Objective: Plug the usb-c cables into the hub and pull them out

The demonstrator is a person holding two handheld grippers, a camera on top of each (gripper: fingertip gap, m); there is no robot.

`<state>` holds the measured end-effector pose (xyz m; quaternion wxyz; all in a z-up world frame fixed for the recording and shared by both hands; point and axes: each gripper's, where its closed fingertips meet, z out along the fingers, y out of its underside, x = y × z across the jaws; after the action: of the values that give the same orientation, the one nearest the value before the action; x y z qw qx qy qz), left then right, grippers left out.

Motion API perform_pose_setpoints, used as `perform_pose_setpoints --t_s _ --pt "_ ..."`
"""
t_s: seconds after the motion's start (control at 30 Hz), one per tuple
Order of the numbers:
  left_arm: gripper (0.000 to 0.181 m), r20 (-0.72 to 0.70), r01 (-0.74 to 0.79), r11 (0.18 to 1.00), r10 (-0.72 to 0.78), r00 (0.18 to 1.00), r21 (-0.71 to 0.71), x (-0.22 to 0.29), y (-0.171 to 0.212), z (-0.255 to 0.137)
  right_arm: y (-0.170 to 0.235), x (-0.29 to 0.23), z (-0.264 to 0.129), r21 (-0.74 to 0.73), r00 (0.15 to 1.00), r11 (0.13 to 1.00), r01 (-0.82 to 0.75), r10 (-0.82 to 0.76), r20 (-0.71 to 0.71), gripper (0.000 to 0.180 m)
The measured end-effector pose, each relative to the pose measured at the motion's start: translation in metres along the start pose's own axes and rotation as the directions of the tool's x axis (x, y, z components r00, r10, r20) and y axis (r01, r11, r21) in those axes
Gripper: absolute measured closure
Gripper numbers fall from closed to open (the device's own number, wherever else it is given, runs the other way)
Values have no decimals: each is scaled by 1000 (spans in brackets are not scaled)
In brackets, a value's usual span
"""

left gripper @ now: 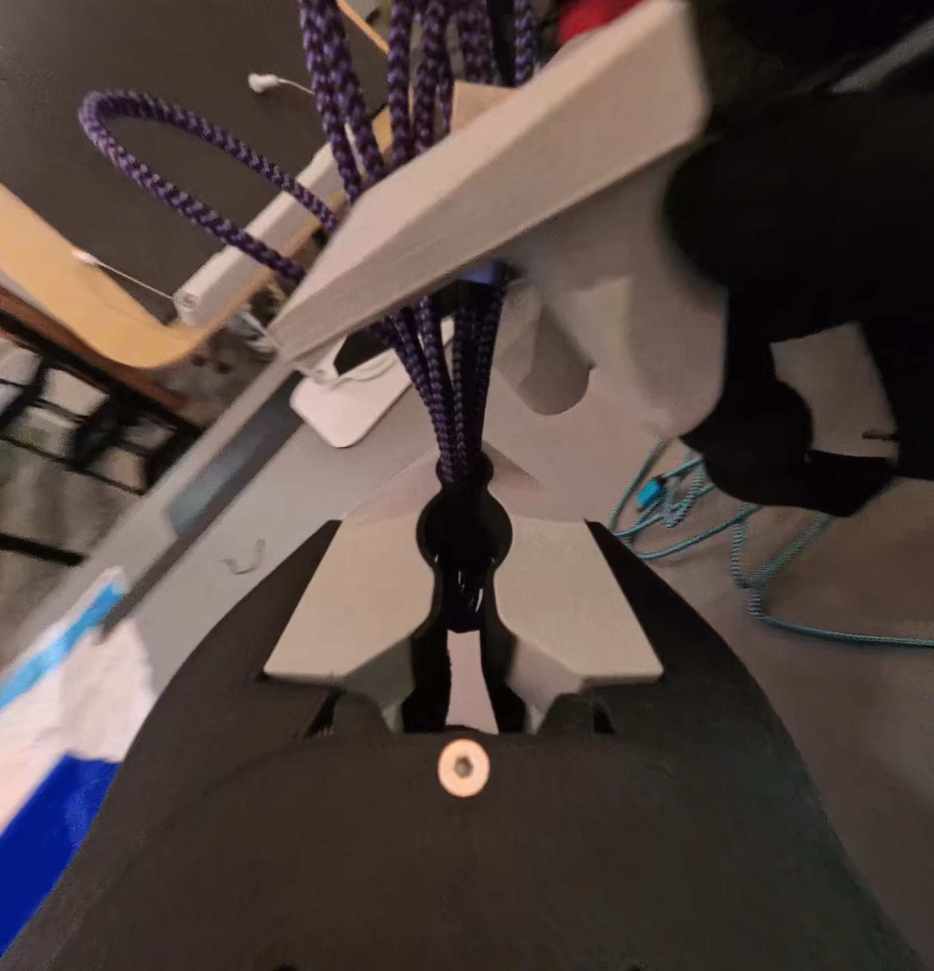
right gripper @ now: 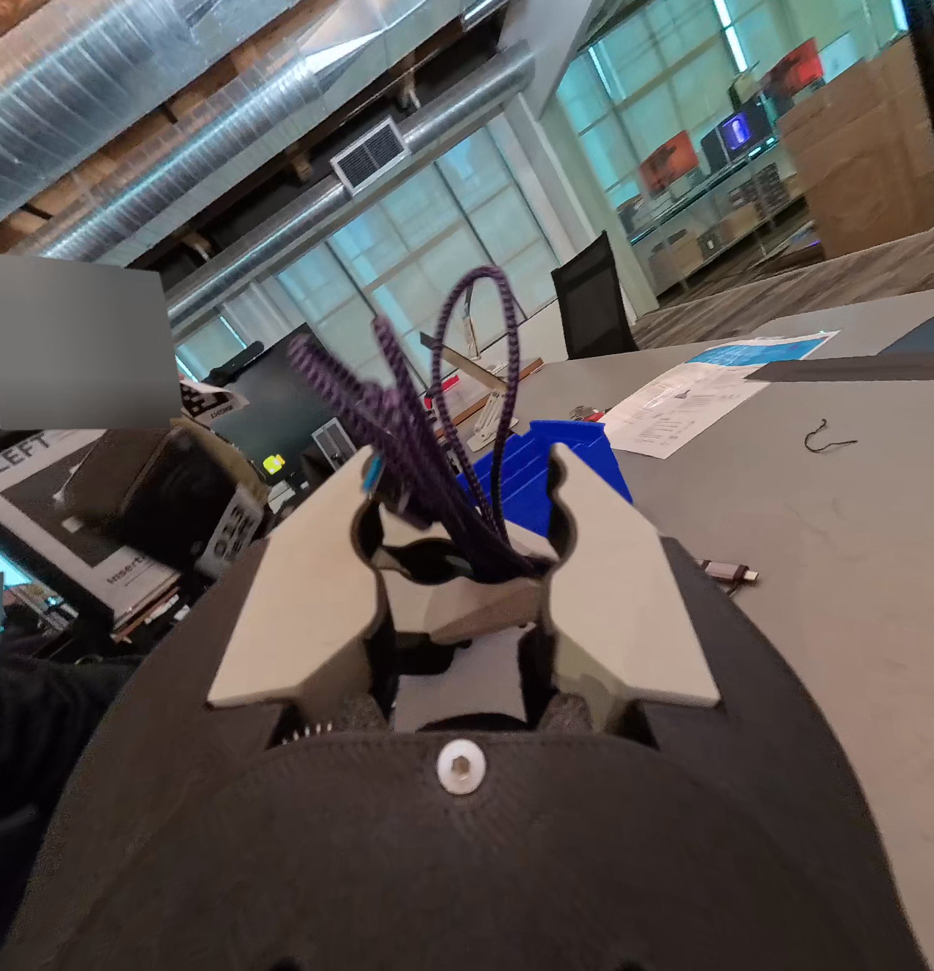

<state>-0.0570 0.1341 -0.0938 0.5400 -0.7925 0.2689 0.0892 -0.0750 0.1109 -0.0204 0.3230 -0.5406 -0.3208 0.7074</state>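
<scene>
In the left wrist view my left gripper (left gripper: 462,473) is shut on a bundle of purple braided cable (left gripper: 454,399), which runs up and away in loops. My right gripper's beige finger (left gripper: 507,173) crosses over the bundle just above. In the right wrist view my right gripper (right gripper: 462,457) is open. The purple cable (right gripper: 402,420) rises between its spread fingers without being pressed by them. The left gripper's fingertips (right gripper: 475,604) show below, closed around the strands. A small grey hub piece (right gripper: 727,572) lies on the table (right gripper: 822,578) to the right.
A blue bin (right gripper: 575,436) stands just behind the right gripper. A printed sheet (right gripper: 691,399) and a scrap of black wire (right gripper: 827,444) lie farther right. A teal braided cable (left gripper: 717,525) lies tangled on the table, and a white block (left gripper: 349,415) sits behind.
</scene>
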Motion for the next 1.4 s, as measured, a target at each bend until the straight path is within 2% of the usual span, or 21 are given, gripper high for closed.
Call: perform_pose_setpoints --t_s 0.07,0.1,0.17,0.23,0.27,0.33,0.37,0.4,0.5,0.6,0.67,0.7,0.83,0.87,0.93,0.97,1.0,1.13,1.2,1.3,1.4 --pt "181 -186 129 989 -113 976 78 11 -10 -8 -1 -6 -3 -18 998 999 38 -37 51 108" --pt "181 -227 182 979 -158 961 88 9 -11 -12 -1 -9 -6 -29 995 998 56 -54 78 103" --pt "181 -421 246 962 -174 890 122 24 -20 -26 3 -18 -10 -70 984 994 81 -68 167 102" --pt "181 -555 287 952 -182 812 109 36 -22 -37 9 -26 -12 -123 966 989 87 -54 253 104" --pt "180 -647 295 951 -169 744 92 47 -23 -45 14 -30 -13 -150 953 983 109 -61 296 108" --pt "180 -729 318 941 -138 670 114 57 -28 -57 25 -49 -15 -203 906 969 141 -43 421 119" --pt "180 -801 339 936 -131 584 94 67 -30 -67 27 -60 -17 -208 874 966 152 -34 484 122" --pt "180 -869 354 932 -110 482 78 76 -31 -80 30 -73 -20 -210 833 963 172 -28 552 133" --pt "180 -973 399 916 -52 226 43 93 -33 -111 43 -99 -29 -258 726 942 215 23 688 147" --pt "180 -999 405 914 -4 49 17 104 -31 -131 55 -114 -37 -274 646 929 250 51 761 158" --pt "179 -999 418 908 -3 40 14 106 -32 -129 57 -113 -34 -251 657 926 282 4 754 167" --pt "178 -999 428 904 0 38 16 104 -32 -129 56 -110 -32 -243 673 926 287 -15 739 173" --pt "163 -973 473 881 -88 216 26 82 -33 -105 48 -89 -24 -221 768 938 268 -70 636 176" --pt "145 -950 480 876 -116 289 39 75 -33 -98 44 -82 -22 -217 796 943 250 -73 601 176" --pt "140 -881 480 875 -173 441 69 59 -32 -86 38 -66 -17 -196 847 949 248 -114 520 176" --pt "124 -840 462 883 -186 511 85 54 -30 -82 35 -63 -16 -180 857 954 240 -121 500 176" --pt "115 -793 446 890 -207 574 91 49 -29 -76 32 -59 -14 -167 872 958 235 -132 471 176" --pt "125 -583 326 942 -223 781 76 39 -18 -51 23 -42 -4 -127 927 965 231 -179 329 176" --pt "129 -480 252 965 -186 858 75 37 -15 -42 25 -36 1 -131 946 962 239 -200 254 175" --pt "137 -404 205 976 -157 901 77 38 -15 -37 22 -24 2 -119 961 960 252 -234 151 176" --pt "143 -470 241 968 -182 864 68 45 -14 -40 26 -27 0 -141 957 954 263 -239 164 177"
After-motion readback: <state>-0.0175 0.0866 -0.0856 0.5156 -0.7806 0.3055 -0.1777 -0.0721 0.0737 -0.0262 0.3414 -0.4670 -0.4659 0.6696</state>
